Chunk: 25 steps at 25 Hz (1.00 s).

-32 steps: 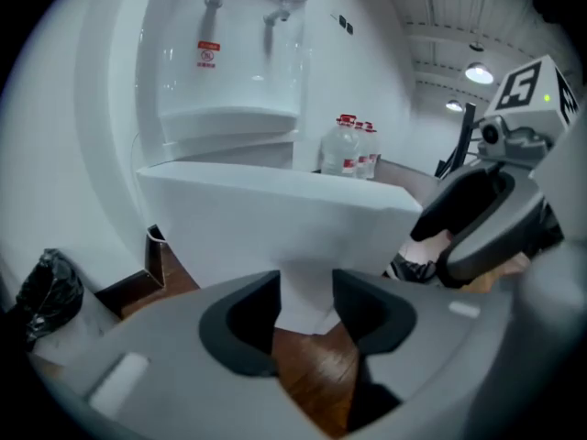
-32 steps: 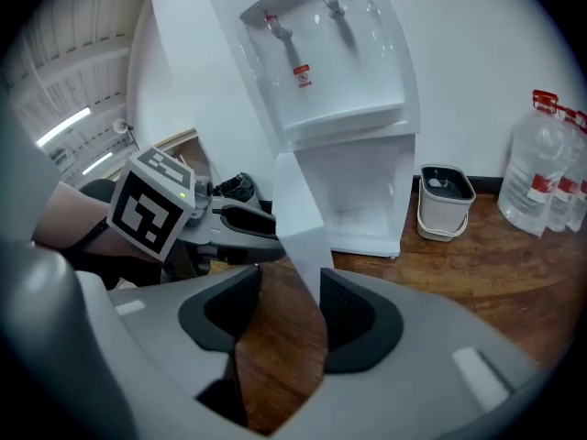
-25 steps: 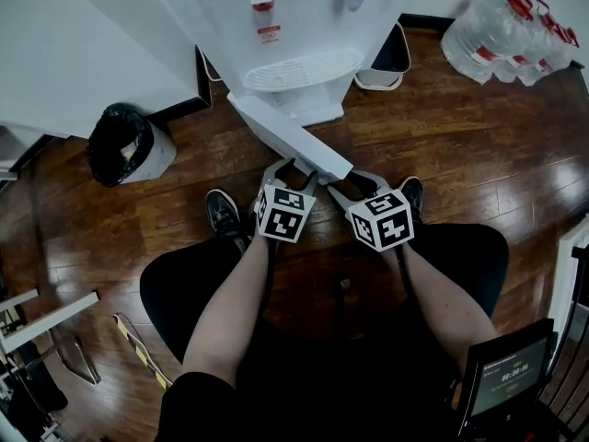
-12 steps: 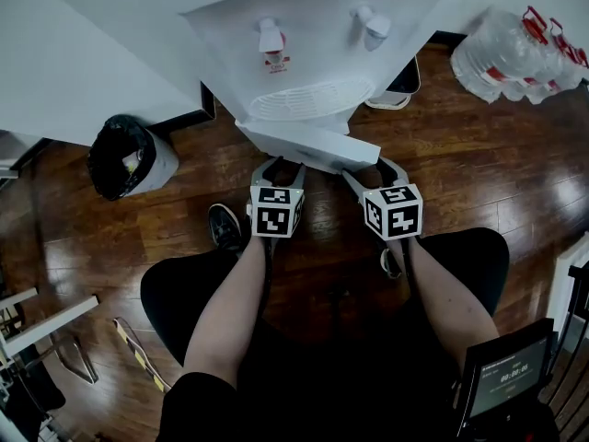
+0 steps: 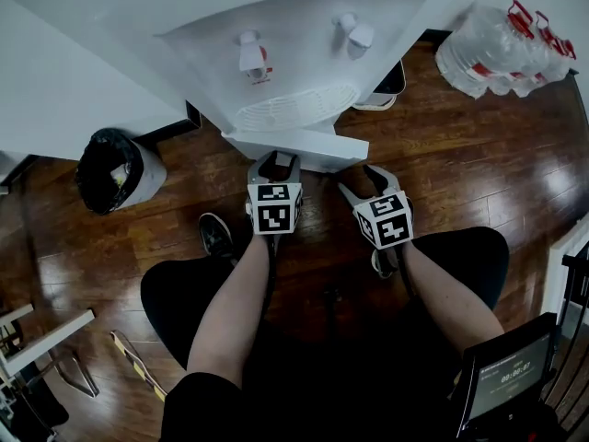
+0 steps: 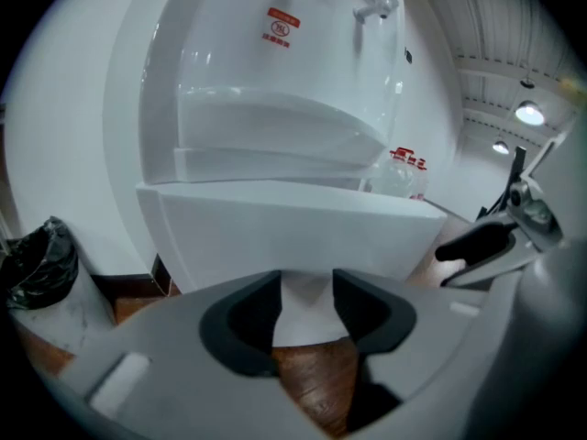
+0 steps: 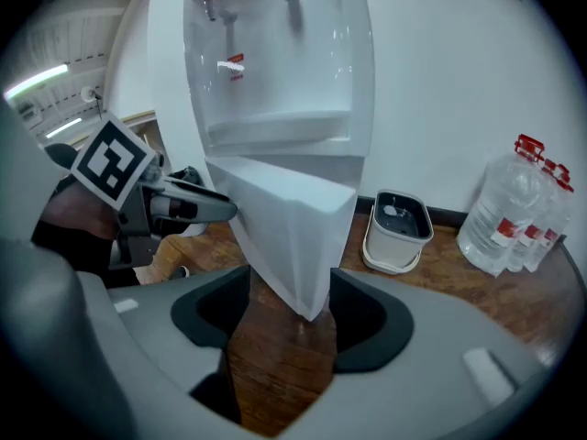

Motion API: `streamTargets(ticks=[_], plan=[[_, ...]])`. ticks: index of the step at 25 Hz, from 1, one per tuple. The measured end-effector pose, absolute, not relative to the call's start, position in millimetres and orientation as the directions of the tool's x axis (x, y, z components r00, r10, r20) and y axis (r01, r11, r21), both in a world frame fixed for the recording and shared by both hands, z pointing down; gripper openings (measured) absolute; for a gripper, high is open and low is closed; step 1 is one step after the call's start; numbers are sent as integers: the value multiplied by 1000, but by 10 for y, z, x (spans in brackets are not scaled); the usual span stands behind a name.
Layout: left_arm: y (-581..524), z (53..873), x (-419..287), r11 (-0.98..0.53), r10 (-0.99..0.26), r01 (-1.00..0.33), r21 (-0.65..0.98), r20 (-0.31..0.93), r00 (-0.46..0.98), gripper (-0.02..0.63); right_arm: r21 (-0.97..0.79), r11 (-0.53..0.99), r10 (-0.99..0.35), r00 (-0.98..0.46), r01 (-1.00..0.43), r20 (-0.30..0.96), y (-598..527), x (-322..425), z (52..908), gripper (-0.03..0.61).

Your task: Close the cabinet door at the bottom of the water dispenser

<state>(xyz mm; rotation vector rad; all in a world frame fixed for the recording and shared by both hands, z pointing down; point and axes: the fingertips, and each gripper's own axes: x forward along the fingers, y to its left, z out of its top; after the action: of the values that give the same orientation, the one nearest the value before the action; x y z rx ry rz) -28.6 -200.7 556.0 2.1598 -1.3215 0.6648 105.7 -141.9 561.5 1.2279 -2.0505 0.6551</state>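
ENTRY: cabinet door [image 5: 299,147], white, flat-faced. Set at the foot of the water dispenser [image 5: 294,53], under the drip tray [image 5: 294,107]. Not yet shut: hinged at the head view's left, free edge at its right and standing a little out over the wooden floor [image 5: 460,155].

HANDLING, judged: light, rigid panel, smooth and probably slippery under hard pads. No real weight to carry, only hinge swing. Unlikely to break, though liable to bang or bounce back if shoved.

WHERE TO TAKE: no pinch needed. Best pushed flat on the outer face, low and toward the free edge, far from the hinge.

LEFT GRIPPER [image 5: 276,160]: at the door's lower edge, jaws part-spread and closing, white door face showing in the gap, nothing clamped.

RIGHT GRIPPER [image 5: 362,180]: at the free corner, jaws wide and closing, door corner between them but unpressed.

NEARBY: black-bagged waste bin [image 5: 110,168], water bottles [image 5: 502,49].
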Motion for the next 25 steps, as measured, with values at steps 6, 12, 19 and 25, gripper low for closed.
streamTargets(ticks=[6, 12, 19, 25], plan=[[-2057, 5594, -309, -385, -666, -912, 143, 640, 382, 195, -60, 355, -619, -282, -933, 733, -1633, 1079, 5947, 262], [-1933, 5855, -198, -420, -609, -897, 140, 688, 393, 195, 32, 323, -686, -210, -946, 696, -1923, 1129, 5980, 261], [-1952, 5979, 8, -454, -569, -879, 148, 711, 414, 195, 54, 311, -719, -198, -949, 666, -2103, 1145, 5949, 256], [-2065, 6035, 23, -455, -558, -877, 154, 718, 416, 193, 40, 334, -702, -220, -942, 677, -2141, 1161, 5978, 247]])
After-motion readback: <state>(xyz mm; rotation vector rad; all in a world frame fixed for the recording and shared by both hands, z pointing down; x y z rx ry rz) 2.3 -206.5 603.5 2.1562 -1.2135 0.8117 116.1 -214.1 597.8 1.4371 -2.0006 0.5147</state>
